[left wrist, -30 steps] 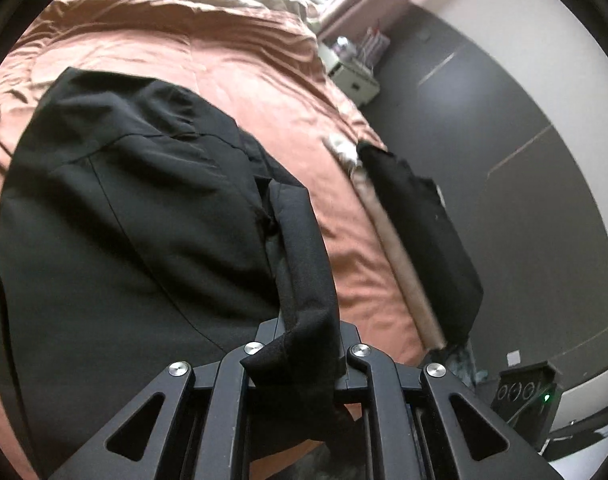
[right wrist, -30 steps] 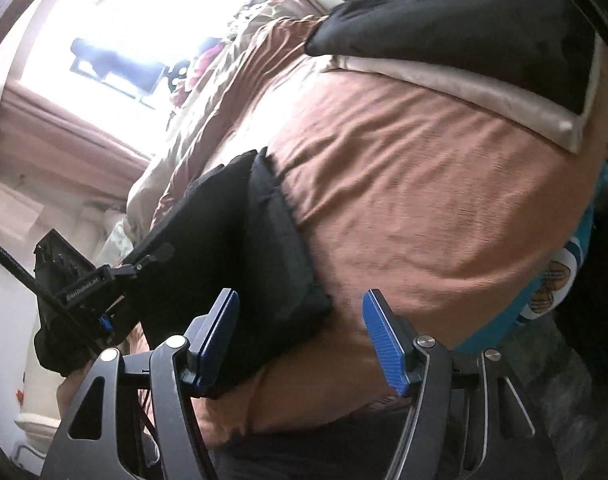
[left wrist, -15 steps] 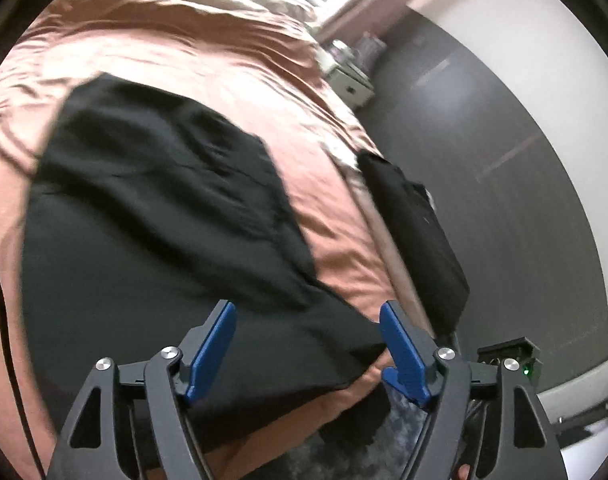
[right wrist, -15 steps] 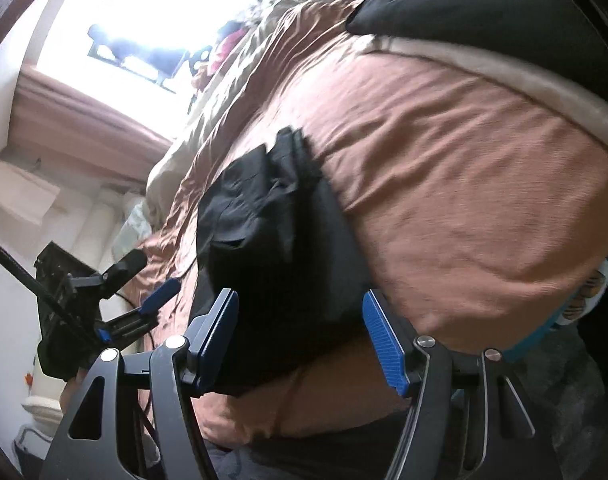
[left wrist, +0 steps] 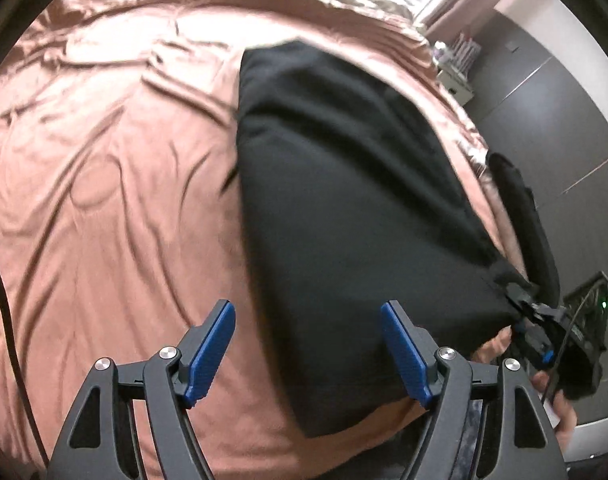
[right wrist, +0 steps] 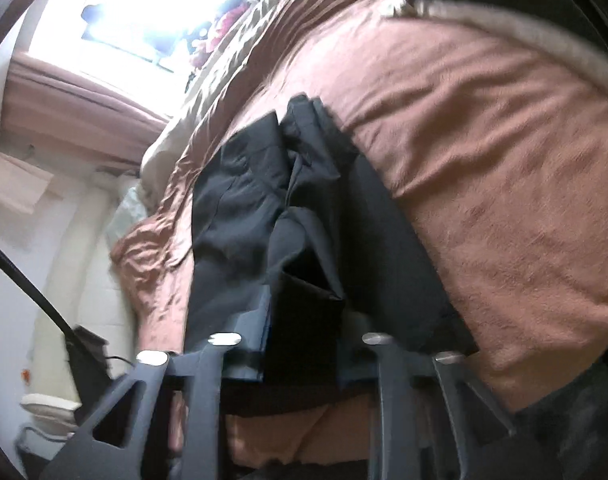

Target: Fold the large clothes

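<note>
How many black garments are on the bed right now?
2. One black garment lies mid-bed, its near corner between the closing right claw. A second black piece drapes the bed's far right edge. Others may be hidden.

Garment (left wrist: 344, 200) lies on the bedspread (left wrist: 103, 200), toward the bed's right edge; a second folded garment (left wrist: 524, 216) lies further right, a nightstand (left wrist: 456, 80) behind it.

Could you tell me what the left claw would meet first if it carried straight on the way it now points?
Most likely the black garment lying on the brown bedspread: the open left claw points down at its near edge, though depth is unclear.
</note>
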The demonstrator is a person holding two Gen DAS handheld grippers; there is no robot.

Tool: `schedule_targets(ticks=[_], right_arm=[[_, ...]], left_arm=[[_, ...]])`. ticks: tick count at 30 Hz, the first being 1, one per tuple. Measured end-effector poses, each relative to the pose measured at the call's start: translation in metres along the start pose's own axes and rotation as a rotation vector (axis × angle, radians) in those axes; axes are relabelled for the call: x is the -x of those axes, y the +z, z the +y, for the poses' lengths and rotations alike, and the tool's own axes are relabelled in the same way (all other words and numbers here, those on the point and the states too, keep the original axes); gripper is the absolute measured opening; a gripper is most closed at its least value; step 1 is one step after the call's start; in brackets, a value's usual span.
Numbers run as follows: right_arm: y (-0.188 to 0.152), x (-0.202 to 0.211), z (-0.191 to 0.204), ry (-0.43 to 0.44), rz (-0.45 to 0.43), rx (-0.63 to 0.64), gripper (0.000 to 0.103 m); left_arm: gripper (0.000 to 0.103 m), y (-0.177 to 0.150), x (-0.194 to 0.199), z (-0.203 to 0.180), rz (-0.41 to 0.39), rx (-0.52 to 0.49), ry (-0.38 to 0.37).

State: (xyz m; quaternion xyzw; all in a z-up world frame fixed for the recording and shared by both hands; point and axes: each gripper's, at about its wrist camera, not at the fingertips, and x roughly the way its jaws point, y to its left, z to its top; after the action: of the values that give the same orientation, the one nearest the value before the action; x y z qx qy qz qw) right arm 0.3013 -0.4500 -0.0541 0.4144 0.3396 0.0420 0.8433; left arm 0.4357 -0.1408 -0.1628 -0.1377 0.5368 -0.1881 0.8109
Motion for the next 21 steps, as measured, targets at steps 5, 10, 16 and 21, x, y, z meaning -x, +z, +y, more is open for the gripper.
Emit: schedule_targets(ticks=[5,10,16,21], right_arm=[[-0.008,0.006,-0.022,0.008,-0.027,-0.021,0.012],[-0.025,0.011,-0.047,0.016,-0.03,-0.083,0.01],[-0.026,0.026,-0.044,-0.001,-0.037,-0.061,0.011],[-0.021,0.044,-0.019,-0.09,-0.038,0.061,0.041]], left_arm=[[0.076,-0.008,-0.012,-0.011,0.028,-0.033,-0.045],[0.074,-0.014,-0.019,-0.033,0.047,-0.101,-0.053],[0.072,-0.015,-0.017,-0.039,0.052,-0.12,-0.045],[0.072,-0.007,-0.009,-0.029,0.022,-0.118,-0.041]])
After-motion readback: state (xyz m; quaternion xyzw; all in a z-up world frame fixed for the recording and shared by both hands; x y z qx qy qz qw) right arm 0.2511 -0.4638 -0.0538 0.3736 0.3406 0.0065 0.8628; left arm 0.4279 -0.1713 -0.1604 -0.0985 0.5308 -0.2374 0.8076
